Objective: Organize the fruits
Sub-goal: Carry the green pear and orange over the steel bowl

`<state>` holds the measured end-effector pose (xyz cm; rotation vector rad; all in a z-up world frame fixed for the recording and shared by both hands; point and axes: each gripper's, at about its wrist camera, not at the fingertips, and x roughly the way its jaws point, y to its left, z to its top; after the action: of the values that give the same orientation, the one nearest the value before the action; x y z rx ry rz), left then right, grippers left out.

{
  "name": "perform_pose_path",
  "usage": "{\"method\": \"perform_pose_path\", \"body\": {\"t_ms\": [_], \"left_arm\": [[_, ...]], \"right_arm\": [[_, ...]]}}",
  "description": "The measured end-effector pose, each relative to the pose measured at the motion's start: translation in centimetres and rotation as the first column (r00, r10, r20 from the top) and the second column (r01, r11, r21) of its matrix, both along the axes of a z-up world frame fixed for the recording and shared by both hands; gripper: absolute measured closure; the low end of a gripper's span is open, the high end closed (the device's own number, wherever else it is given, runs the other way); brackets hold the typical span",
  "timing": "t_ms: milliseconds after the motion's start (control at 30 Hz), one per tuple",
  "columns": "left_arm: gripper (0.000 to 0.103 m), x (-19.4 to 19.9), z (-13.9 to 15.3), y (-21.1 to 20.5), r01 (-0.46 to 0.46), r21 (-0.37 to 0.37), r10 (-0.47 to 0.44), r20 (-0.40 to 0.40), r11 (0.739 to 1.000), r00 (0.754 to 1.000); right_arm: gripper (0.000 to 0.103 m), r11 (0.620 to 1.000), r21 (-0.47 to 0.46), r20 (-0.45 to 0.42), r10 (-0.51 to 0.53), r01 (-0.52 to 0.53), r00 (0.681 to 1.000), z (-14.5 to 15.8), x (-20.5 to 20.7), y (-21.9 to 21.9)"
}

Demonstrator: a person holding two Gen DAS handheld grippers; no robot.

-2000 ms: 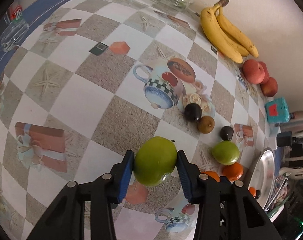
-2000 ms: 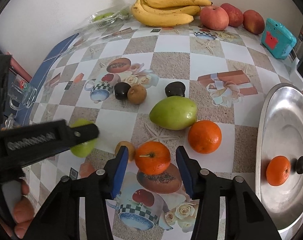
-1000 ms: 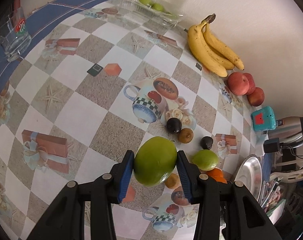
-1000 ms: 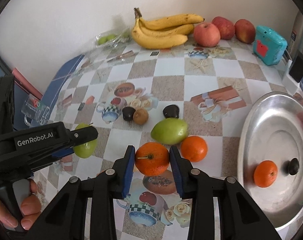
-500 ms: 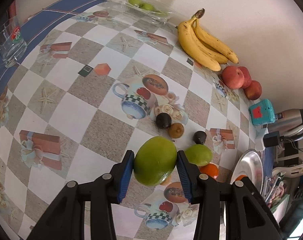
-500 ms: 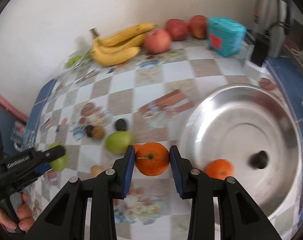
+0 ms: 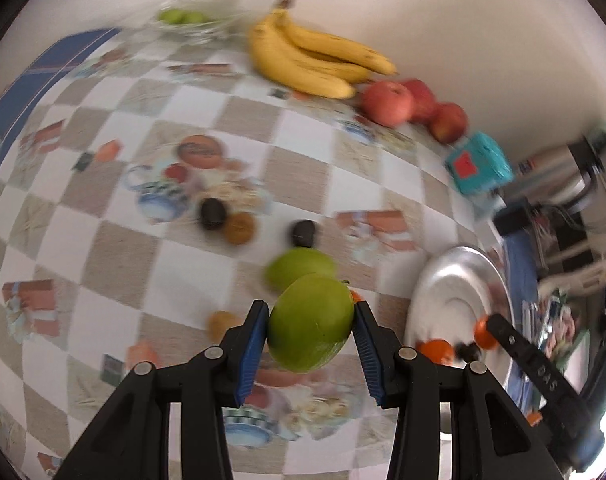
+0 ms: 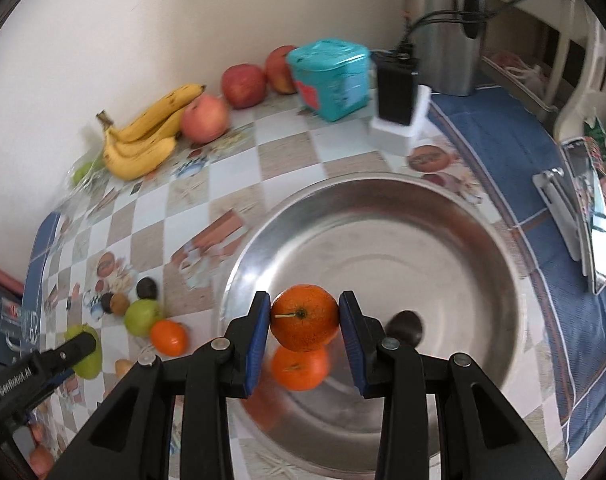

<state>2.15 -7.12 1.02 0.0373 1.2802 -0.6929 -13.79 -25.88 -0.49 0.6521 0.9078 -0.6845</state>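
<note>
Directly under the right gripper [image 8: 305, 330]: the big steel basin [image 8: 455, 216], its hollow spreading far and right of the claw. Clenched on an orange [image 8: 305, 317], stem toward the left pad, held above a second orange [image 8: 299, 367] already lying in the basin, a small dark fruit [image 8: 405, 325] just right of that. Nearer the basin by far than the left gripper [image 7: 311, 330], which grips a green mango [image 7: 311, 326], long axis tilted up to the right, with the basin [image 7: 455, 276] off to its right. Likely next: a drop into bare steel right of the lower orange, to avoid stacking.

Underneath, a checkered tablecloth [image 8: 231, 168] printed with teapots and gift boxes. On it, left of the basin, another green mango [image 8: 143, 317], an orange [image 8: 169, 336] and small dark and brown fruits. Along the far wall, bananas [image 8: 147, 136], red apples [image 8: 243, 85], a teal box [image 8: 331, 78].
</note>
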Motion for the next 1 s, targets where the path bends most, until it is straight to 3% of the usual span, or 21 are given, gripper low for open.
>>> {"method": "perform_pose_path", "body": {"t_ms": [300, 467, 1000], "left_arm": [[0.057, -5.0, 0.5, -5.3, 0.205, -0.052, -0.201, 0.071, 0.977, 0.977], [0.057, -6.8, 0.4, -7.4, 0.285, -0.025, -0.28, 0.13, 0.958, 0.951], [0.057, -8.0, -2.7, -12.6, 0.365, 0.098, -0.377, 0.181, 0.926, 0.908]], "right_arm": [[0.066, 0.998, 0.019, 0.033, -0.055, 0.054, 0.998, 0.2, -2.0, -1.7], [0.066, 0.998, 0.03, 0.045, -0.062, 0.06, 0.997, 0.2, -2.5, -2.0], [0.066, 0.998, 0.046, 0.012, -0.034, 0.033, 0.999, -1.5, -1.4, -3.1]]}}
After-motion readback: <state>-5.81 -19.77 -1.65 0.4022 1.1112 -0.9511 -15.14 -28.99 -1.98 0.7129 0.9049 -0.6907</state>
